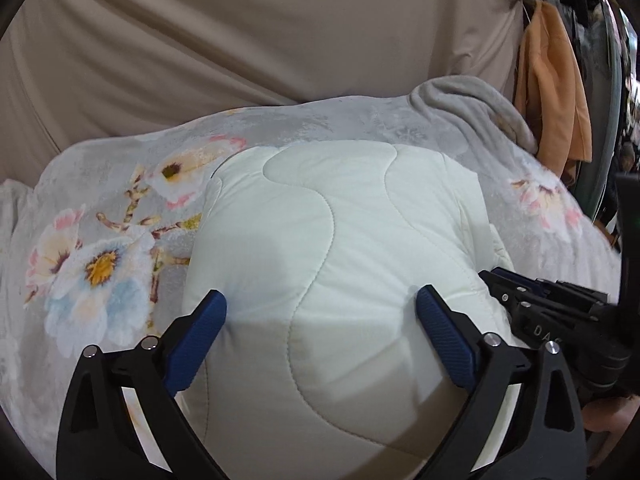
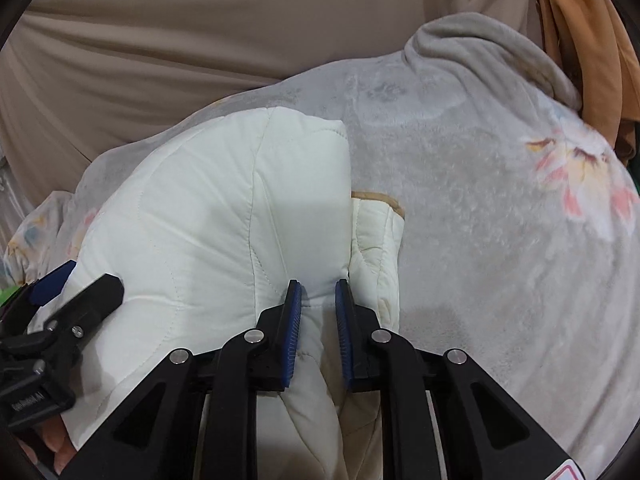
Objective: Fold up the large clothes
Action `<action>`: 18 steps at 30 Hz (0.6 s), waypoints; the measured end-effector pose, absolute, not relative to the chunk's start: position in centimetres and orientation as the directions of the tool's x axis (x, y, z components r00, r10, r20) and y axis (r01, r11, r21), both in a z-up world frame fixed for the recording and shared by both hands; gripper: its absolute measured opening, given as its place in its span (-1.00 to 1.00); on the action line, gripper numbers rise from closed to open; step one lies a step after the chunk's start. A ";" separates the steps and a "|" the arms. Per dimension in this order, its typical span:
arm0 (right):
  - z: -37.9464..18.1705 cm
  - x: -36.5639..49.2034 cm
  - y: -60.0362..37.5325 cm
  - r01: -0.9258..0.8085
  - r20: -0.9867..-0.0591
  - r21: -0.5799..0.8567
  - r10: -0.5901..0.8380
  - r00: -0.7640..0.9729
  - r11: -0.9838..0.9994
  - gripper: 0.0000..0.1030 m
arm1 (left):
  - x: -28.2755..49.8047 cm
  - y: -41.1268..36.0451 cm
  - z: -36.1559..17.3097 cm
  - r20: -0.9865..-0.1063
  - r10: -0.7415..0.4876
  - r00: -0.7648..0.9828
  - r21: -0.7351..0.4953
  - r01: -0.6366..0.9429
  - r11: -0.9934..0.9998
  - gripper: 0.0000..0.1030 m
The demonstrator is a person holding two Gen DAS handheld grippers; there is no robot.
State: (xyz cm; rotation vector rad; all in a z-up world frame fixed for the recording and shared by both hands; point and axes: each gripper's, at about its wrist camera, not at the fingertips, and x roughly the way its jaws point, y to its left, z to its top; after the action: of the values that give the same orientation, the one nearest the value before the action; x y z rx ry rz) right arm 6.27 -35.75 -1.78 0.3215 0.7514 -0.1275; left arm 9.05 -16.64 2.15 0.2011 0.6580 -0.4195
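A white quilted padded garment (image 1: 328, 240) lies folded into a thick bundle on a grey floral blanket (image 1: 100, 240). My left gripper (image 1: 322, 306) is wide open, its blue pads resting on the near part of the bundle, one at each side. In the right wrist view the same garment (image 2: 208, 208) fills the left half. My right gripper (image 2: 318, 294) is nearly closed on a fold of the garment at its right edge, with white cloth between the pads. A cuff with a tan lining (image 2: 380, 216) sticks out beside it. The left gripper's body (image 2: 60, 320) shows at lower left.
The blanket (image 2: 500, 240) covers the whole work surface. A beige sheet (image 1: 240, 40) hangs behind. A grey fleece roll (image 1: 472, 108) lies at the back right edge, and an orange garment (image 1: 556, 80) hangs beyond it.
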 end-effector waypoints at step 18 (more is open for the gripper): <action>-2.1 5.8 -35.1 0.260 -0.673 0.224 -0.044 0.739 0.939 -0.68 | 8.9 -16.8 0.5 -0.623 -0.269 0.734 0.075 0.399 0.914 0.91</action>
State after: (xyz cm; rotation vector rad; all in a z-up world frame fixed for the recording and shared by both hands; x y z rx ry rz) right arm 5.83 -35.07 -2.14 0.3158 0.7233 -0.1697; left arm 8.94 -16.80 0.46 0.2093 0.6496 -0.3699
